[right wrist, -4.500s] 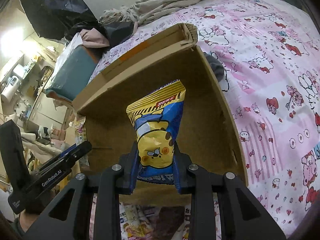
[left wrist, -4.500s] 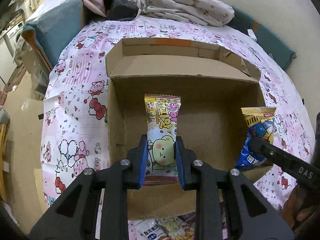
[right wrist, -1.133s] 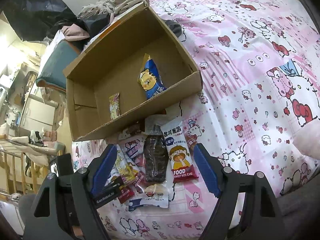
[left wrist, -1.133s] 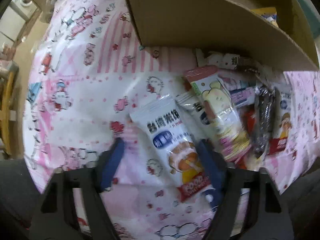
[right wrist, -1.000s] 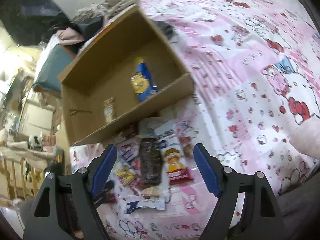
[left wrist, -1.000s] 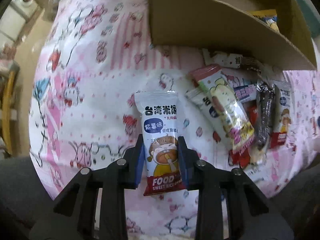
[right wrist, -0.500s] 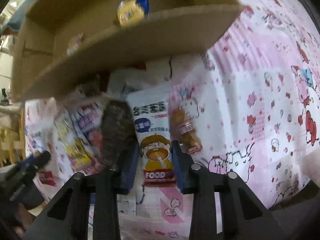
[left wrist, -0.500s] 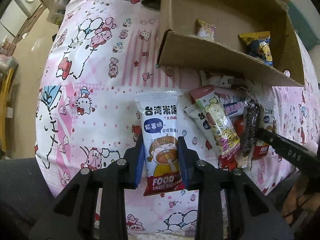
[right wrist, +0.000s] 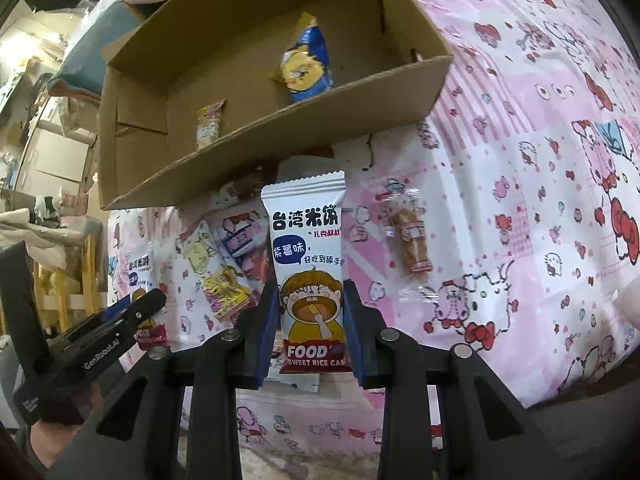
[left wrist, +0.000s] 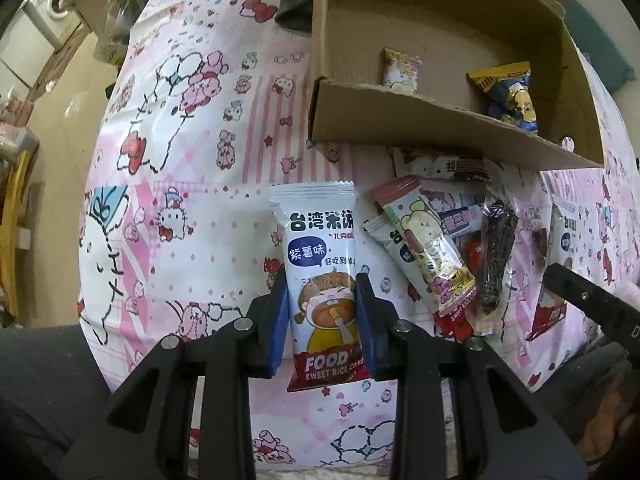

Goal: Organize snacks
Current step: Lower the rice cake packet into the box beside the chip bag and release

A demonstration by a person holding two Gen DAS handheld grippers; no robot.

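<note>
My left gripper (left wrist: 321, 284) is shut on the lower half of a white rice cake packet (left wrist: 320, 240), held upright above the pink bedspread. A second white rice cake packet (right wrist: 306, 232) is pinched the same way in my right gripper (right wrist: 310, 286). Behind both stands the open cardboard box (left wrist: 400, 120), seen too in the right wrist view (right wrist: 280, 136). In it lie a small pink-yellow packet (left wrist: 400, 70) and a blue-yellow bag (left wrist: 510, 98). Several loose snacks lie in front of the box, among them a bear-print packet (left wrist: 428, 248) and a dark bar (left wrist: 496, 256).
The cartoon-print bedspread (left wrist: 180, 160) covers the whole work surface. A small brown snack in clear wrap (right wrist: 412, 240) lies right of the pile. A teal cushion (right wrist: 80, 60) and clutter sit beyond the box; bare floor (left wrist: 52, 128) runs along the left.
My right gripper came down from above the pile, went from wide open to shut on a rice cake packet, and raised it. My left gripper rose with its packet.
</note>
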